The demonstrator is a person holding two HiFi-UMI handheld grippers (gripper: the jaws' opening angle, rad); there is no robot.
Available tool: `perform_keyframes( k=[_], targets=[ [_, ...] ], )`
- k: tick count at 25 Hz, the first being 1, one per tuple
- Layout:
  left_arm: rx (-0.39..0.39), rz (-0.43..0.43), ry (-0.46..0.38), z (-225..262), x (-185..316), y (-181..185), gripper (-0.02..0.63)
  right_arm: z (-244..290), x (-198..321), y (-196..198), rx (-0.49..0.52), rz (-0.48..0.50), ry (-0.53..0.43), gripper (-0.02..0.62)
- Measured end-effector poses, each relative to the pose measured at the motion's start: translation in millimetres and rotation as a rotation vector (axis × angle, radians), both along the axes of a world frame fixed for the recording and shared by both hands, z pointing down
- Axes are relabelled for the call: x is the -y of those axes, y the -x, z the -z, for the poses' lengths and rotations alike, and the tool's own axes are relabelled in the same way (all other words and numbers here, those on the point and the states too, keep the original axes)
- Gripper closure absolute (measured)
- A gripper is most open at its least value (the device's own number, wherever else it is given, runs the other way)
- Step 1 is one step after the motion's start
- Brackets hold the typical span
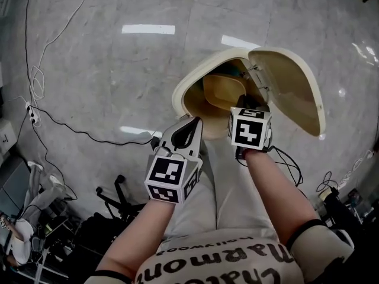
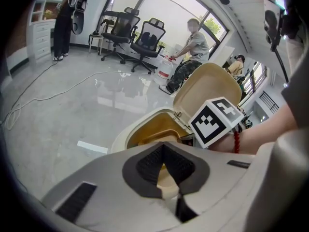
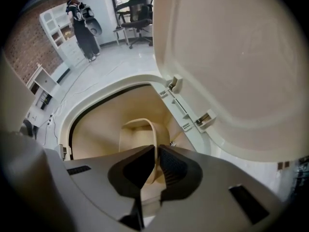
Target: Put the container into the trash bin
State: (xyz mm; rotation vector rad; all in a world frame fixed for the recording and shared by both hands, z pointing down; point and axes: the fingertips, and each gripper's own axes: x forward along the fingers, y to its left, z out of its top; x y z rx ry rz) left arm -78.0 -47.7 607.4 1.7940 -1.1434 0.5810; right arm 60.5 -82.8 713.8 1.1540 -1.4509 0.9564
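Note:
A cream trash bin (image 1: pixel 178 93) stands on the floor with its lid (image 1: pixel 296 87) swung open to the right. A tan container (image 1: pixel 222 87) hangs inside the bin's mouth. My right gripper (image 1: pixel 246 103) is over the opening, shut on the container's thin rim (image 3: pixel 150 129); in the right gripper view (image 3: pixel 155 150) the rim runs between the pads, with the bin's inner wall (image 3: pixel 94 129) below. My left gripper (image 1: pixel 193 123) is shut and holds nothing, just short of the bin's near rim. In the left gripper view (image 2: pixel 164 147) the bin (image 2: pixel 120 138) lies ahead.
Cables (image 1: pixel 35 81) and a power strip (image 1: pixel 32 115) lie on the grey floor to the left. A chair base (image 1: pixel 115 200) is near my left leg. Office chairs (image 2: pixel 140 37), a seated person (image 2: pixel 190 50) and a standing person (image 2: pixel 63 18) are farther off.

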Motion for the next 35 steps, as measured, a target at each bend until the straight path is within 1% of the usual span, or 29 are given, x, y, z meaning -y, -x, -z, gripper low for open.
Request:
perform_keyframes(
  k=[2, 3, 4, 5, 7, 8, 11, 14, 18, 20, 21, 23, 25, 26, 27, 32, 35],
  targets=[
    [-0.001, 0.012, 0.003, 2, -3, 4, 0.586, -2, -1, 3, -0.011, 0.024, -0.001, 0.574],
    [-0.001, 0.019, 0.002, 4, -4, 6, 0.586, -4, -2, 6, -0.008, 0.055, -0.011, 0.569],
    [-0.001, 0.024, 0.0, 6, -5, 7, 0.586, -7, -3, 9, -0.006, 0.098, -0.021, 0.528],
    [-0.001, 0.025, -0.003, 9, -6, 7, 0.586, -9, -5, 12, -0.008, 0.143, -0.024, 0.502],
    [-0.002, 0.022, -0.012, 20, -6, 6, 0.586, -7, -12, 11, -0.02, 0.196, -0.016, 0.502],
    [-0.003, 0.02, -0.02, 26, -6, 7, 0.586, -5, -14, 9, -0.027, 0.199, -0.011, 0.502],
    [0.008, -0.001, -0.04, 47, -8, 12, 0.586, 8, -19, 6, -0.027, 0.144, -0.009, 0.502],
    [0.031, -0.023, -0.044, 76, -14, 17, 0.586, 38, -27, 7, -0.011, 0.078, -0.026, 0.502],
    [0.027, -0.034, -0.026, 124, -22, 17, 0.586, 110, -33, 6, 0.039, -0.037, -0.06, 0.502],
    [0.011, -0.047, -0.045, 153, -21, 16, 0.586, 152, -31, 10, 0.082, -0.074, -0.093, 0.503],
    [0.004, -0.054, -0.076, 170, -17, 17, 0.586, 172, -25, 14, 0.11, -0.086, -0.127, 0.503],
    [-0.002, -0.067, -0.165, 204, -3, 20, 0.586, 217, -8, 23, 0.162, -0.1, -0.221, 0.503],
    [-0.004, -0.073, -0.246, 242, 4, 22, 0.586, 265, 0, 28, 0.194, -0.097, -0.312, 0.508],
    [-0.008, -0.076, -0.277, 261, 2, 22, 0.586, 289, -1, 30, 0.201, -0.09, -0.35, 0.541],
    [-0.015, -0.081, -0.305, 280, -2, 20, 0.586, 312, -4, 31, 0.206, -0.081, -0.384, 0.588],
    [-0.068, -0.109, -0.463, 363, -17, 11, 0.586, 419, -15, 42, 0.261, 0.002, -0.551, 0.592],
    [-0.089, -0.112, -0.567, 411, -20, 13, 0.586, 476, -20, 47, 0.264, 0.065, -0.654, 0.592]
  ],
)
